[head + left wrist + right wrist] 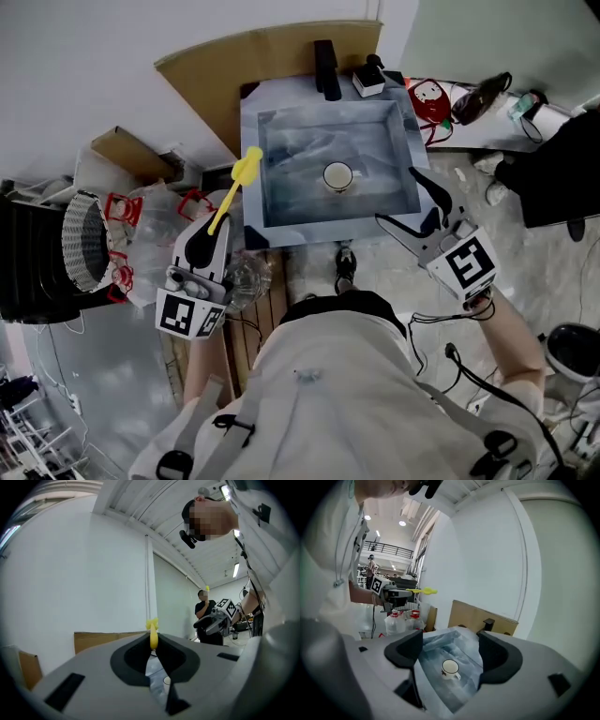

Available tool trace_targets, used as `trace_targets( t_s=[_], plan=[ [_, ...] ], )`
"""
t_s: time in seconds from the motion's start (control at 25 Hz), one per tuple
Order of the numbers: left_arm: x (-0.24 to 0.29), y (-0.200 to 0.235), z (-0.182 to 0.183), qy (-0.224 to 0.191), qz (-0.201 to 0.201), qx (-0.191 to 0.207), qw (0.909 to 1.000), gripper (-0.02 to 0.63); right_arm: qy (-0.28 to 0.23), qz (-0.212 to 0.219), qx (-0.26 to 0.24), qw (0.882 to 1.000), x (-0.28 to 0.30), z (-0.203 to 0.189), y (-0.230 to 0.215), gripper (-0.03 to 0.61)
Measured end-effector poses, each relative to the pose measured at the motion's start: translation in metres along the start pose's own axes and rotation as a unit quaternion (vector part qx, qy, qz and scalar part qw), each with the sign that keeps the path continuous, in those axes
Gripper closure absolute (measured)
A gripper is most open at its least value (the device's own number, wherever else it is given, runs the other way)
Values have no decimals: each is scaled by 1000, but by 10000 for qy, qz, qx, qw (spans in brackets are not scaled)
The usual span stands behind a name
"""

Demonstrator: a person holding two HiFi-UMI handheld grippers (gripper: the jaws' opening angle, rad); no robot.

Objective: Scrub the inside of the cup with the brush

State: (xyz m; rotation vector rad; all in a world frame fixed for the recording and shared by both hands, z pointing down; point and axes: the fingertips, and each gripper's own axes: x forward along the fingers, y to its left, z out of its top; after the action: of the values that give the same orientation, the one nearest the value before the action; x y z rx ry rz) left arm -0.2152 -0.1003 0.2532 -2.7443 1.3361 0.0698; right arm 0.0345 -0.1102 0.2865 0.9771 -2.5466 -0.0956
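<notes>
- I have the left gripper [210,236] pinched hard on the handle end of the yellow brush [234,187]. In the left gripper view the jaws meet on the handle with no gap to either side.
- The brush slants up and away from me. Its head hangs over the left rim of the sink [251,169], well apart from the cup.
- The cup [337,176] stands upright near the middle of the basin floor with its mouth facing up. Nothing is touching it.
- My right gripper [398,197] is spread wide and holds nothing. In the right gripper view the cup [450,668] sits framed between the two jaws, farther off, with its handle turned toward the near right.
- By my reading, this is the approach. The tool is in hand and the cup is not yet secured, so no scrubbing has begun.
- The next move calls for my right gripper to go down into the basin and close on the cup's wall or handle so it cannot skate about.
- Then the left must tip the brush over, head down, and bring it rightward into the cup's mouth.
- The risk I see is that the basin lining looks slick, so an unsteadied cup could slide or topple under the first push.
</notes>
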Motion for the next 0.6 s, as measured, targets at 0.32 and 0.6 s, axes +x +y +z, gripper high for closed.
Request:
trace_targets(
  t_s=[0.32, 0.6],
  plan=[
    [55, 10, -24, 271, 370, -50, 9989, 580, 789, 1257, -483, 9877, 60, -57, -37, 221],
    [90, 5, -42, 544, 523, -183, 9970, 580, 1467, 2166, -674, 9628, 93, -103, -54, 221]
  ],
)
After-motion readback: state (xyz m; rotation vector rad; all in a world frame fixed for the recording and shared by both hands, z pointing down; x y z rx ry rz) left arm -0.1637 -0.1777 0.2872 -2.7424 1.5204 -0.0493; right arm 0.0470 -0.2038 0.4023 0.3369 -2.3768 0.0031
